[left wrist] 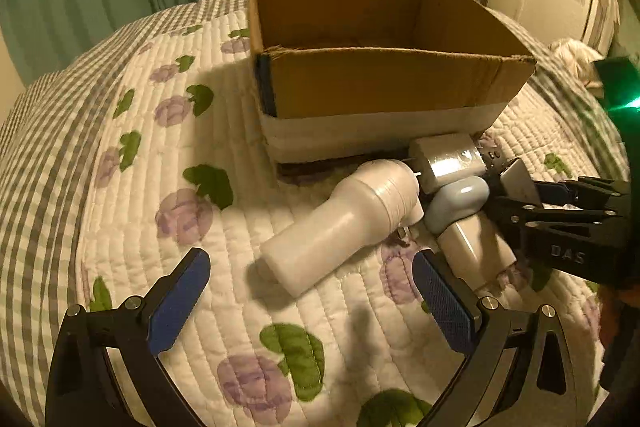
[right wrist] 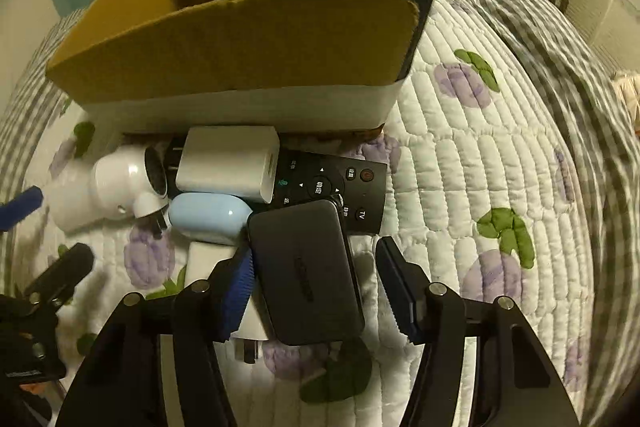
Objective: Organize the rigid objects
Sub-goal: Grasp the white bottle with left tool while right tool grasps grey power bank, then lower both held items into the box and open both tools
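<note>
Crowding one cardboard box (right wrist: 224, 39) — two white chargers (right wrist: 228, 163), one remote (right wrist: 360, 187), both tongs (left wrist: 308, 295) (right wrist: 316, 279) apart.

The right gripper (left wrist: 516, 195) is showing the raised letters "DAS" on its black body in the left wrist view. The remote (right wrist: 332, 187) is carrying "TV" beside a round button, Chinese characters reading "确定" on its central key, and further small Chinese labels too small to read. The black box (right wrist: 308, 271) is bearing an embossed logo that is staying illegible
</note>
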Demonstrator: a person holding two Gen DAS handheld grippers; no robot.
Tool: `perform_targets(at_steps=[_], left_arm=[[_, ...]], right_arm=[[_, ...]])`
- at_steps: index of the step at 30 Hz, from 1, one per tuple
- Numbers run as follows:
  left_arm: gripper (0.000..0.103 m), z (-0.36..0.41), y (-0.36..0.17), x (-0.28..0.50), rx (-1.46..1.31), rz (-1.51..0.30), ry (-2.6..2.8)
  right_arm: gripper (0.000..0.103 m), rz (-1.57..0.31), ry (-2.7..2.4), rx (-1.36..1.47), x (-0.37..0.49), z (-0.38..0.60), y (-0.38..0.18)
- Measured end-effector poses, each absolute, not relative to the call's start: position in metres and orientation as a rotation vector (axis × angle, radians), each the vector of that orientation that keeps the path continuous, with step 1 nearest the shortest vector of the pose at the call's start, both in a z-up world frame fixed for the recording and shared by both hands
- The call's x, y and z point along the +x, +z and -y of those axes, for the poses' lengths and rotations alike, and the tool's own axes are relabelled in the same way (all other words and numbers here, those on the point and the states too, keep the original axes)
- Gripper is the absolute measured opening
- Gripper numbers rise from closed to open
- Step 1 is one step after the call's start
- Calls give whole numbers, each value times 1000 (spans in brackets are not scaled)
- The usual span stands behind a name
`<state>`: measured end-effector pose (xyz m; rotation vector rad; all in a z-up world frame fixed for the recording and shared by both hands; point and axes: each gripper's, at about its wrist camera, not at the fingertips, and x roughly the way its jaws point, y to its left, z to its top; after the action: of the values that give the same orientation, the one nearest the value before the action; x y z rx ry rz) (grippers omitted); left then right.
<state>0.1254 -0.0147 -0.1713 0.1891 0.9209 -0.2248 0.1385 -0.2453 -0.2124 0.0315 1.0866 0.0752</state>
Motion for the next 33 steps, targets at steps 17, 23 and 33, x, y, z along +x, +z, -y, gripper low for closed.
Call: perform_targets(at_steps=[17,23,33], left_arm=[[44,53,-190,146,275,-1003,-417],[44,42,-165,124,194,-962,-400],[44,29,-84,95,78,-868,-308]], right_arm=[[42,-1073,77,-32,129,240,-194],[42,-1030,87,-50,113,239,-174],[42,-914,124,-64,89,234,-95]])
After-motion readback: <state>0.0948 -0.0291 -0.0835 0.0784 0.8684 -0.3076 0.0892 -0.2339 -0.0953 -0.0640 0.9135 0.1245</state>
